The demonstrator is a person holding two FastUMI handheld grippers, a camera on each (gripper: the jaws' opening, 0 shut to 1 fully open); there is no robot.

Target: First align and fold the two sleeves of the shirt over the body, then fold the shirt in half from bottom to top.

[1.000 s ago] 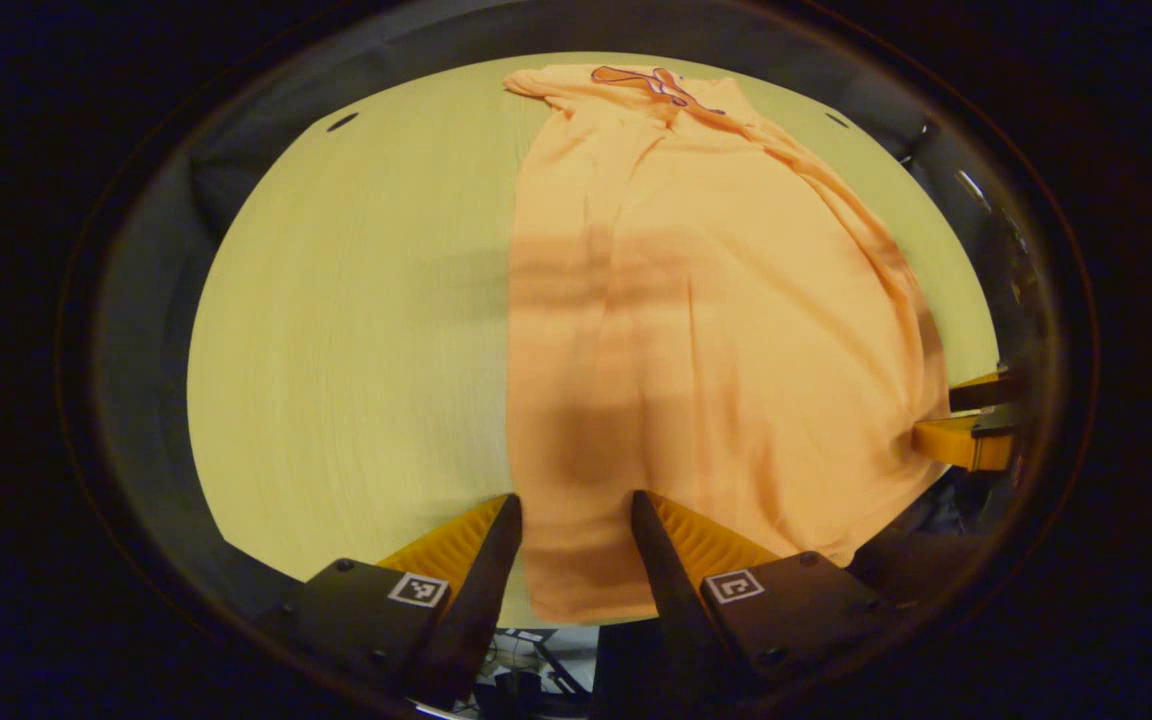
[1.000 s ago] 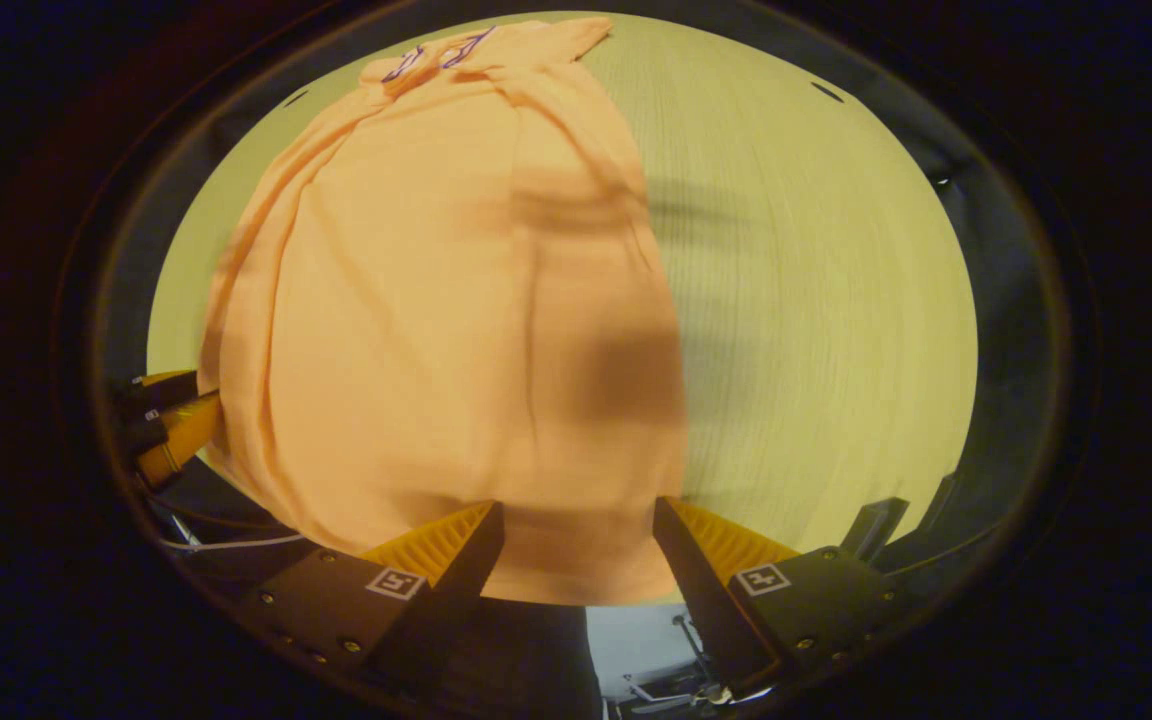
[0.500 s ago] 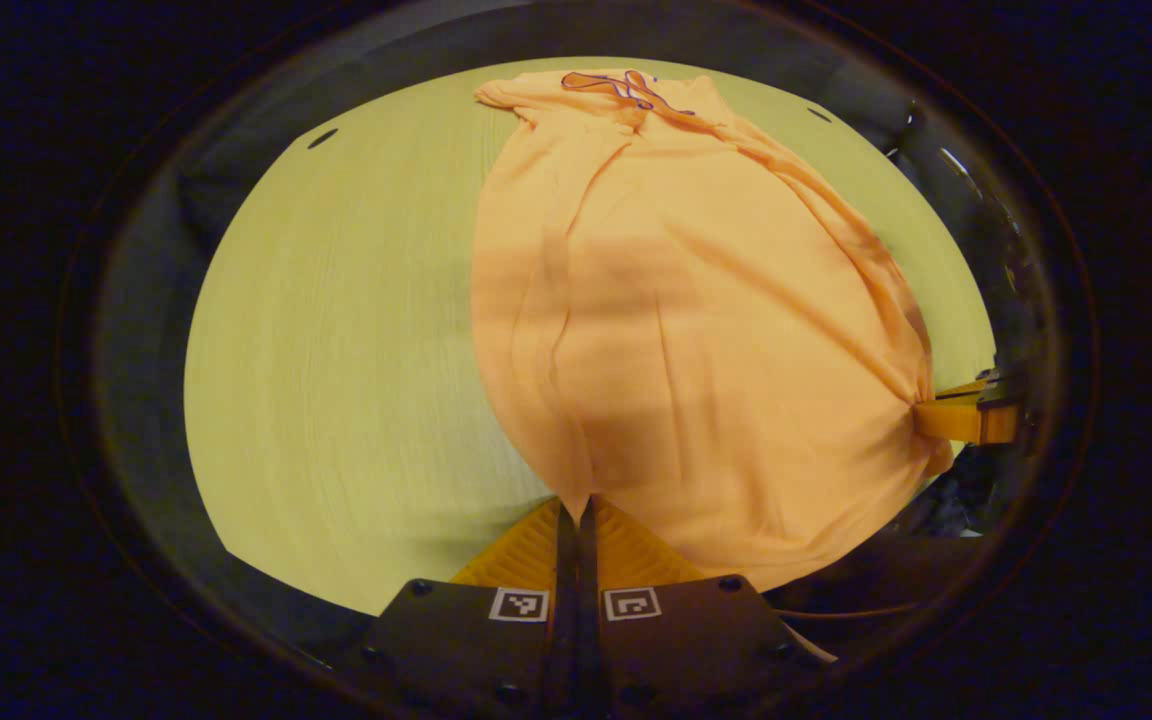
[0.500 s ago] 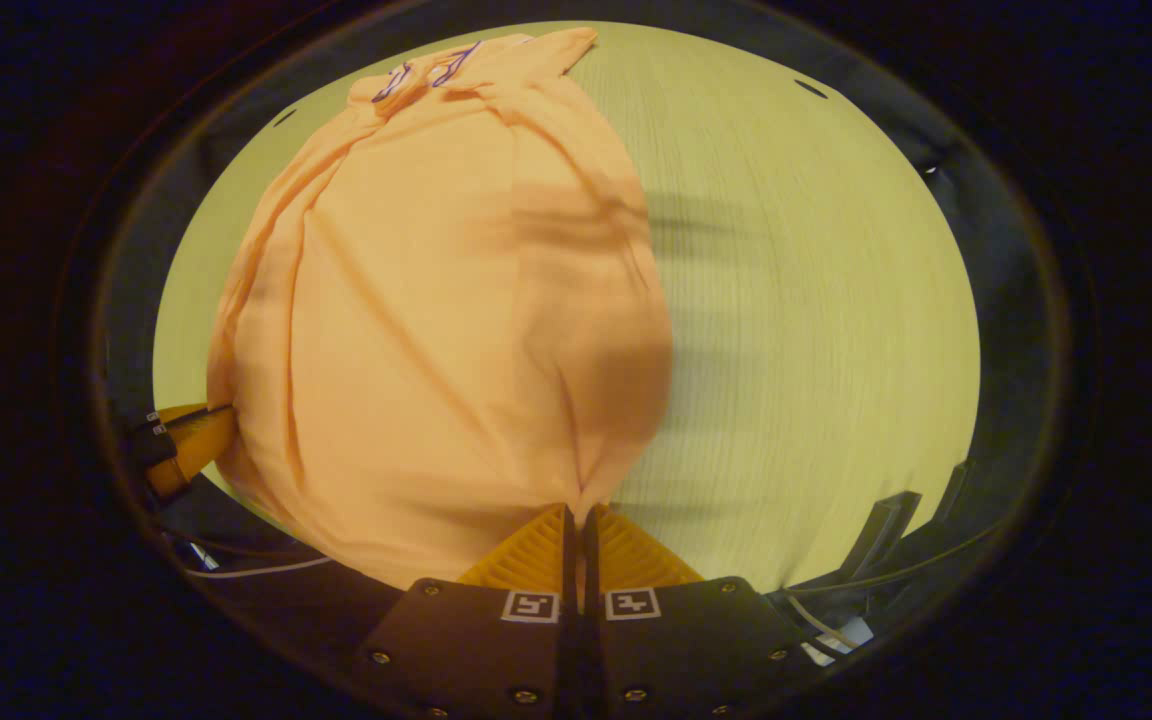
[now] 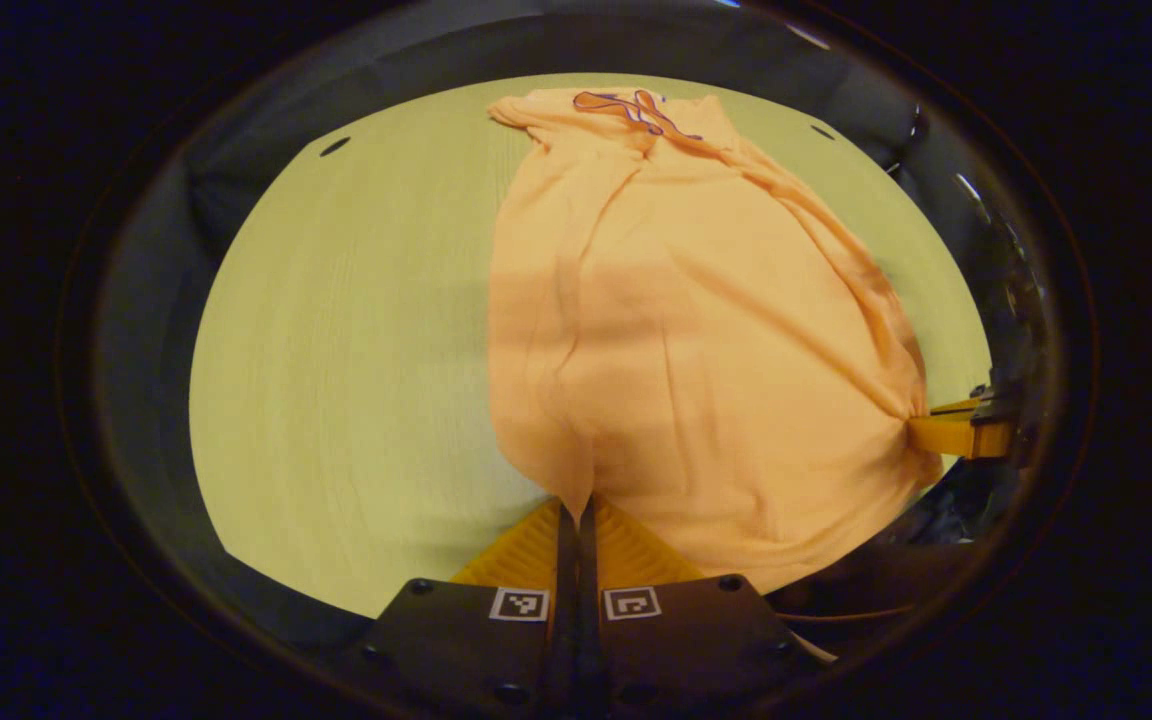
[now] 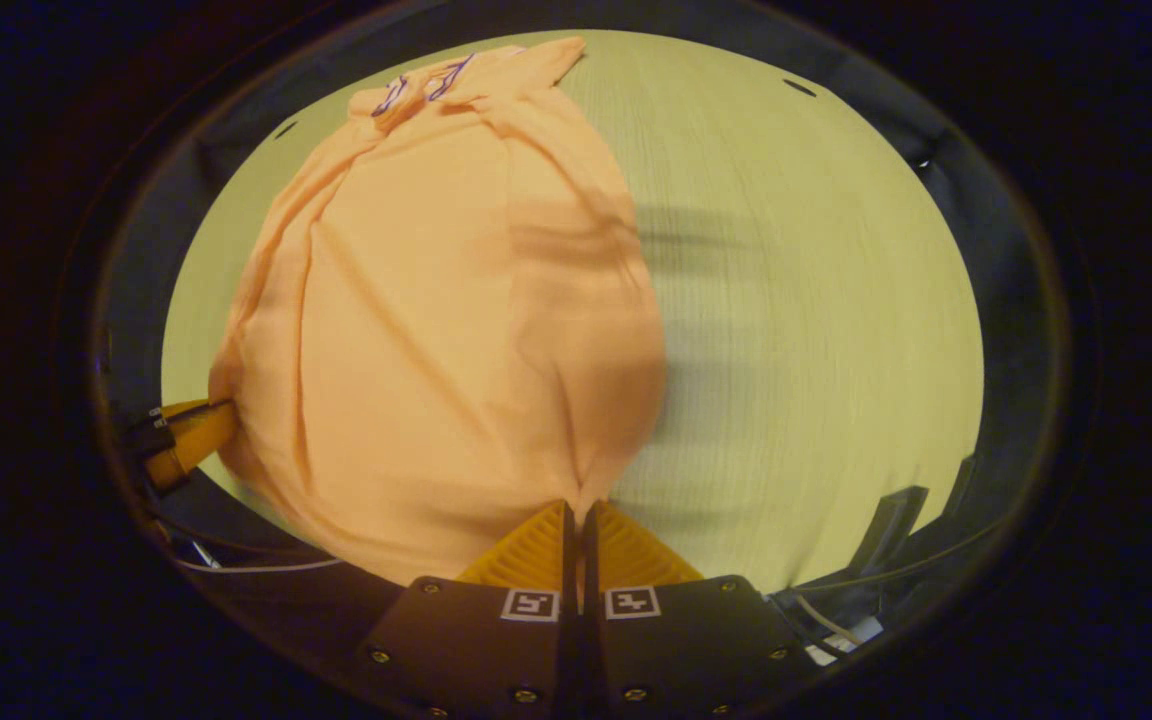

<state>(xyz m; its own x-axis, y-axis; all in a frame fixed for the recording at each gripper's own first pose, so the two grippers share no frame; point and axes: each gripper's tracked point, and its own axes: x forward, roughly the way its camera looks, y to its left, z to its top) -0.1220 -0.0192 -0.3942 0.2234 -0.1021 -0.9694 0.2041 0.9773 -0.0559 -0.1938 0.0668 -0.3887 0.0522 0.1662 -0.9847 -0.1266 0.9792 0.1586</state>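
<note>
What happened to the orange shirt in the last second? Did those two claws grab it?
Yes. A second ago both grippers stood open over the bottom hem. Now the left gripper and the right gripper are shut on the hem of the shirt, one at each bottom corner, and the cloth puckers toward each grip. The collar end lies as before on the table, and the shirt is not yet folded upward.

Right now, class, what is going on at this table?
A person is folding an orange shirt on a pale table with two handheld grippers. The left gripper and right gripper each pinch a bottom corner of the hem. The sleeves look already folded in; the collar lies at the far end.
</note>
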